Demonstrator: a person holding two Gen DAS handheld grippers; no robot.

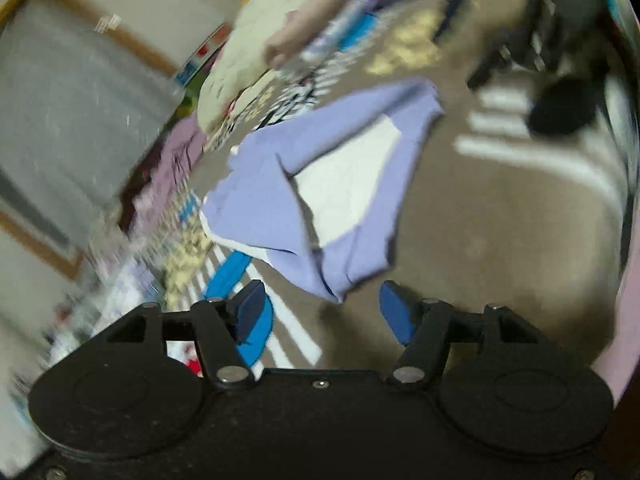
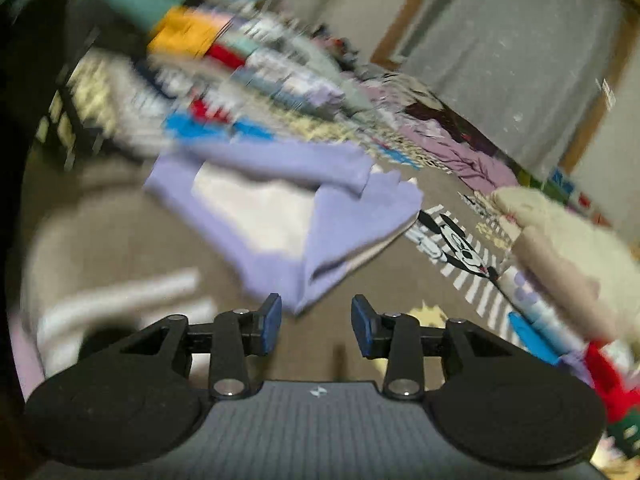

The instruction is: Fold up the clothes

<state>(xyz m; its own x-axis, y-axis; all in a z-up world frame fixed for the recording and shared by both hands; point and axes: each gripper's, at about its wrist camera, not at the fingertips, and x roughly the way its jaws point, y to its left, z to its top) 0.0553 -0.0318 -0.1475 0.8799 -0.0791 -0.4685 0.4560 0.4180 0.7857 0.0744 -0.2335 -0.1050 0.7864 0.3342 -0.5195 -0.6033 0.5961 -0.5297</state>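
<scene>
Left wrist view: I see my left gripper (image 1: 322,312) with its blue pads (image 1: 394,312) standing apart and nothing pressed between them.
Left gripper and cloth: a low corner of the lilac garment (image 1: 276,192) reaches down just ahead of the gap; I read no pad contact on it.
Right wrist view: my right gripper (image 2: 316,326) also has its pads (image 2: 362,326) apart, with bare carpet showing in the gap.
Right gripper and cloth: the nearest point of the garment ends just ahead of and above the left pad; whether it brushes that pad I cannot tell through the blur.
Garment: lilac with a white panel, partly folded, one flap laid over the panel, lying on the brown carpet (image 1: 480,240).
Garment place: about mid-carpet, close in front of both grippers.
Carpet: brown with white stripes, blue patches and a cartoon mouse print (image 2: 460,244) just beside the garment's far end.
Clothes pile: a cream and beige heap (image 2: 560,240) sits towards the carpet's edge beyond the print, apart from the lilac garment.
More clothes: a blurred multicoloured row (image 2: 224,60) lies along the far edge of the carpet.
Left view, far corner: the other black gripper (image 1: 532,52) shows there, too smeared for detail.
</scene>
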